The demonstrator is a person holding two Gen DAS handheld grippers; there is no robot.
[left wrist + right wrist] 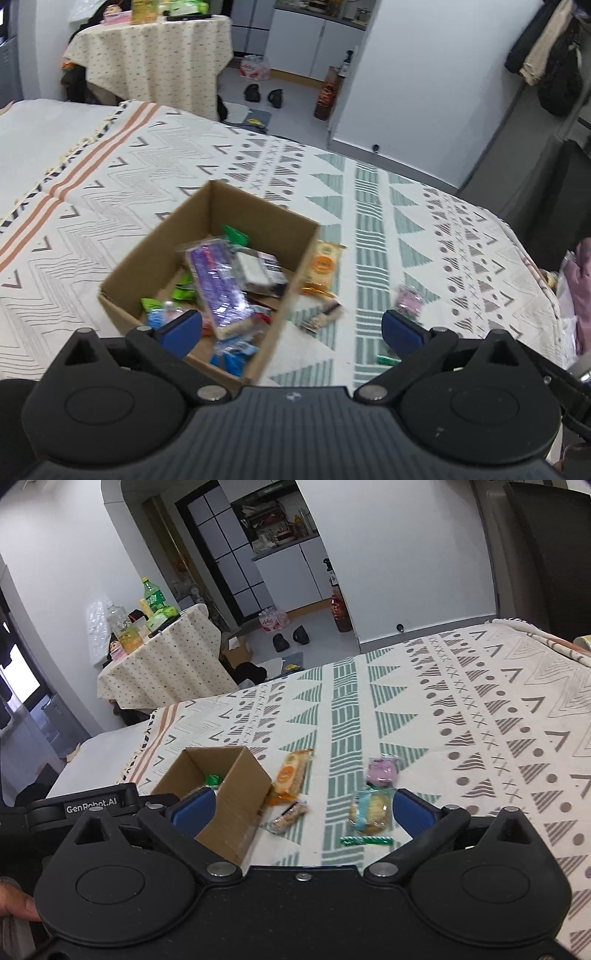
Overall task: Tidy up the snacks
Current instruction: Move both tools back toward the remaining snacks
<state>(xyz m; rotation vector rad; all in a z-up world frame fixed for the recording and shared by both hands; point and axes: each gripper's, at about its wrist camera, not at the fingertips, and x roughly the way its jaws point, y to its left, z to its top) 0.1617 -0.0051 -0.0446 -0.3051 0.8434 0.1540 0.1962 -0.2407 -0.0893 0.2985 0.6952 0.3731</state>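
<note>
A: Seeing both claws wide, nothing held. L claw [291, 330] hangs over the box [236, 206], R claw [303, 812] just right of it.

B: Snacks?

A: Purple pack [218, 288] inside the box; orange pack [291, 775] touching its right wall; cookie pack [371, 808] further right, on the bed [480, 738].

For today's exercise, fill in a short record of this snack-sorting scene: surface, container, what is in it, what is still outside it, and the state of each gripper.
surface: patterned bedspread
container: open cardboard box
inside box: purple packet on top of mixed wrappers
outside box: orange packet, small brown packet, pink packet, blue biscuit packet, green stick
left gripper: open, empty
right gripper: open, empty
</note>
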